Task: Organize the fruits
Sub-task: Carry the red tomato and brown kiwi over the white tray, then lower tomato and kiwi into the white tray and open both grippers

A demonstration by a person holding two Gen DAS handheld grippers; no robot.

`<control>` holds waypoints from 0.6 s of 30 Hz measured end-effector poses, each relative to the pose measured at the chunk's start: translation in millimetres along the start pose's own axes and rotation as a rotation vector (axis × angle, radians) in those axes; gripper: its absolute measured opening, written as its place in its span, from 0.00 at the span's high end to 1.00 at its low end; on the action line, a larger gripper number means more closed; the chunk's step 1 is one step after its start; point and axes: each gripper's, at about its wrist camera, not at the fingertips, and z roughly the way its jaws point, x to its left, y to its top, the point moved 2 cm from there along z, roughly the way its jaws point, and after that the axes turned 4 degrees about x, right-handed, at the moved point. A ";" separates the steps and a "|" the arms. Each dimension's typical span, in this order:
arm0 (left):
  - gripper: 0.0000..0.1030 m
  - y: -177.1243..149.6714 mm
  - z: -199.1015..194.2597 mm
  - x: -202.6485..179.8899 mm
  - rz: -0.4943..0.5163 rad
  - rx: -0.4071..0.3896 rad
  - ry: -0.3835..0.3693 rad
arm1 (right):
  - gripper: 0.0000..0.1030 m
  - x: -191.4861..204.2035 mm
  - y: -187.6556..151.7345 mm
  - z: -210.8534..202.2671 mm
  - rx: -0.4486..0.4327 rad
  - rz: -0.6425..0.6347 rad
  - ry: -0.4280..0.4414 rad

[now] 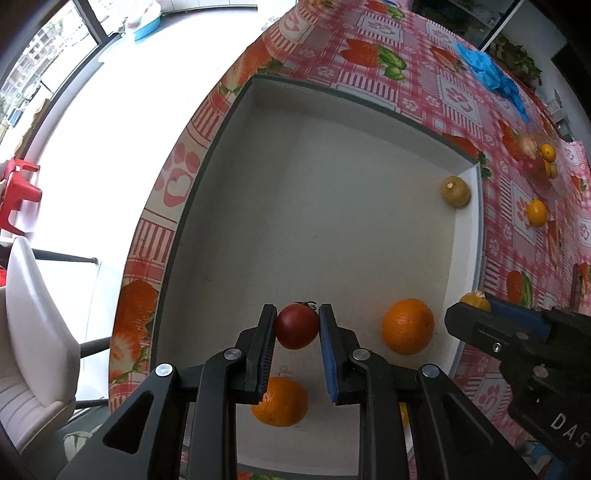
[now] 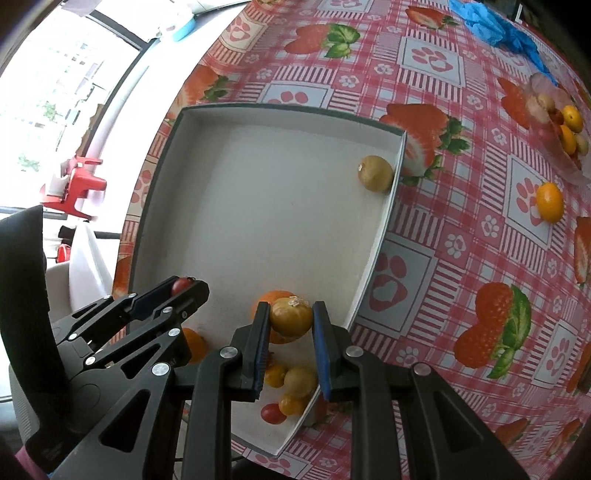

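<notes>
Left wrist: "DAS" on right hand-held gripper [image 1: 476, 308]

My fingers [image 1: 266, 343] are matt black plastic with ribbed blue pads and shiny metal pins. The cherry tomato [image 1: 297, 326] looks smooth and glossy. The tray [image 1: 332, 221] looks like matt white card, and the desk's printed cover [image 2: 461, 258] is smooth.

— What lies on the strawberry-print tablecloth [image 2: 461, 236]?
— A crumpled blue glove [image 2: 495, 22], near its far edge.
— And beyond the tablecloth?
— A red stool [image 2: 79, 186] and a white chair [image 1: 33, 325], beside it on the window side.
</notes>
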 end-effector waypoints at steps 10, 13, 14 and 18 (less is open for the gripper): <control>0.76 5.5 14.0 -0.8 -0.001 0.022 0.011 | 0.76 0.8 10.2 16.5 0.030 0.010 -0.013; 0.76 6.6 17.4 0.2 -0.005 0.027 0.012 | 0.75 1.8 10.2 21.0 0.034 0.015 -0.009; 0.76 7.2 19.6 0.3 -0.007 0.029 0.013 | 0.75 2.5 10.3 21.9 0.032 0.016 -0.011; 0.76 8.6 27.1 1.6 -0.010 0.039 0.017 | 0.74 4.0 13.6 25.3 0.040 0.016 -0.008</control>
